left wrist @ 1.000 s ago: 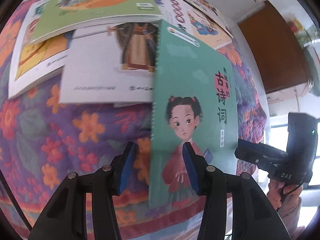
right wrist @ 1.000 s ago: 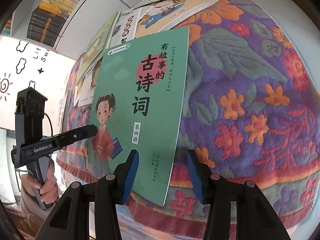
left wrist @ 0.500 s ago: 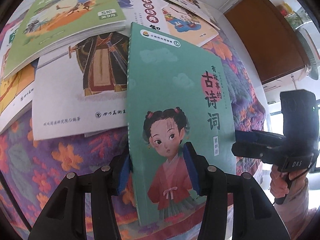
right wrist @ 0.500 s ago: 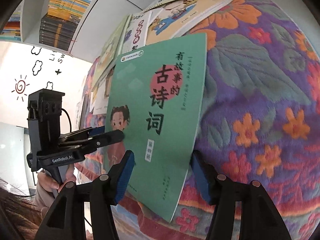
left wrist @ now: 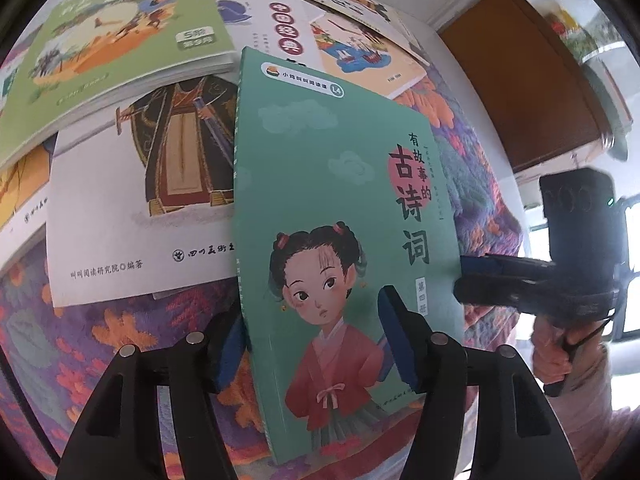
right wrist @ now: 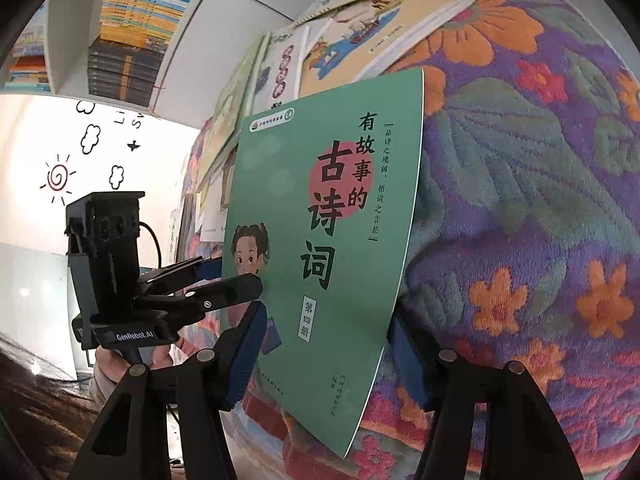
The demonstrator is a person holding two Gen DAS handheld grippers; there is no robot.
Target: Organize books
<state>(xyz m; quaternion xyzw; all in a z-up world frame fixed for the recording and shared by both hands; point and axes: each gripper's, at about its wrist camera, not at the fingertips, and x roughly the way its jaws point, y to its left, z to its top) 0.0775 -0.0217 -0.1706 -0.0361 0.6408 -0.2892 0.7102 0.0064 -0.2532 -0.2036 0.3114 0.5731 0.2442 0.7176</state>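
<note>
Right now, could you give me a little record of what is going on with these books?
Lifted book: green book with a girl on its cover, tilted up from the flowered cloth
Left gripper: fingers opening, the book's spine edge between them
Right gripper: fingers closing, the book's opposite edge between them
Grip: cannot tell which pads actually press
Other books: loose pile overlapping on the cloth
Background: shelf of stacked books

Green girl-cover book (left wrist: pixel 344 208) tilted above scattered books (left wrist: pixel 120 40).
</note>
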